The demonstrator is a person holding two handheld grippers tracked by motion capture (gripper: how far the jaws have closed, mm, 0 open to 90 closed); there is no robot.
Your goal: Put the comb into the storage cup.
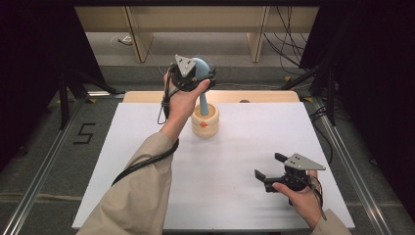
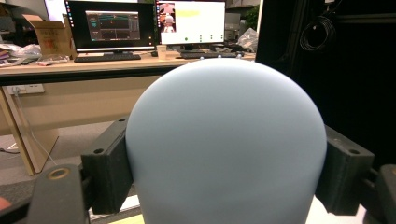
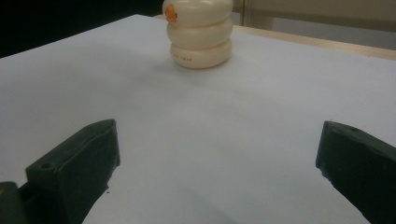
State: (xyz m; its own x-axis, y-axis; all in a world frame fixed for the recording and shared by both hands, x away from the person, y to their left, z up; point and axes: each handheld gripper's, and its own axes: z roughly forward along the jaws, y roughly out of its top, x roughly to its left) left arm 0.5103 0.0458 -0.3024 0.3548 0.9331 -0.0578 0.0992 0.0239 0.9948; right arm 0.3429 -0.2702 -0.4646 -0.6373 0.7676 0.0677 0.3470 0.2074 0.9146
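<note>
A pale blue brush-like object (image 1: 201, 83) with a rounded head stands upright, its handle going down into a cream ribbed holder (image 1: 205, 122) near the table's far middle. My left gripper (image 1: 192, 73) is shut on the rounded blue head (image 2: 226, 144), its two black jaws pressing either side. The holder (image 3: 200, 35) bears a small orange mark and looks like three stacked rings. My right gripper (image 1: 268, 169) hovers open near the front right of the white table (image 1: 147, 161), jaws wide apart and nothing between them, pointing toward the holder.
A wooden strip (image 1: 264, 96) runs along the table's far edge. Beyond it are wooden desk legs and cables on the floor. The left gripper view shows a desk with monitors (image 2: 112, 25) in the background.
</note>
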